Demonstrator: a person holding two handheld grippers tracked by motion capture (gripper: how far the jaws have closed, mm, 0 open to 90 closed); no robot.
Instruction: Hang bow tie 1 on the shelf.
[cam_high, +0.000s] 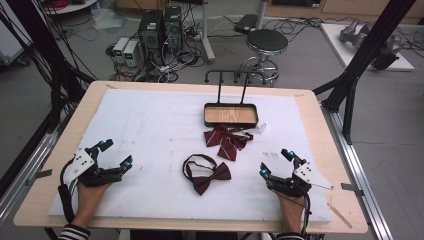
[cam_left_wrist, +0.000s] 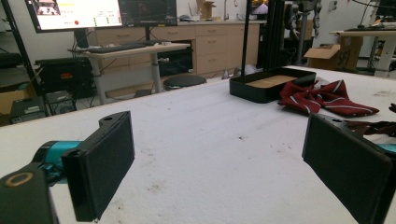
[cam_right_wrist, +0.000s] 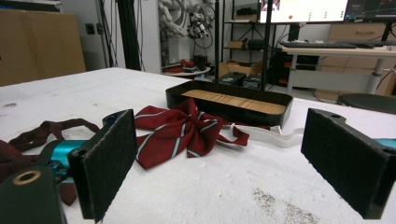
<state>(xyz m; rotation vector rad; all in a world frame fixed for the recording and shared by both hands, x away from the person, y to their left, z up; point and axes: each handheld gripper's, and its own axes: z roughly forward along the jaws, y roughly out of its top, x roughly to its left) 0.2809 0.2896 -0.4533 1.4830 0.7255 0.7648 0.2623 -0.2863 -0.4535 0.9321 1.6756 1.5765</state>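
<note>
While both claws rest low at bottom corners, left claw (cam_high: 114, 152) and right claw (cam_high: 274, 161) spread, empty. 2 bow ties at centre: plain bow tie (cam_high: 205, 175) nearest, striped bow tie (cam_high: 226, 140) touching tray (cam_high: 231, 122), likely staged for pickup.

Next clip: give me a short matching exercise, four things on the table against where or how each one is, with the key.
Things:
1. striped bow tie
2. plain bow tie
3. black tray
4. left gripper

Places or states:
A. farthest back, wood-coloured floor, nothing in it
B. jaws open, near the table's left edge
C. just in front of the tray, white strap beside it
D. between the two grippers, dark strap looped behind it

Pairs: 1-C, 2-D, 3-A, 4-B
</note>
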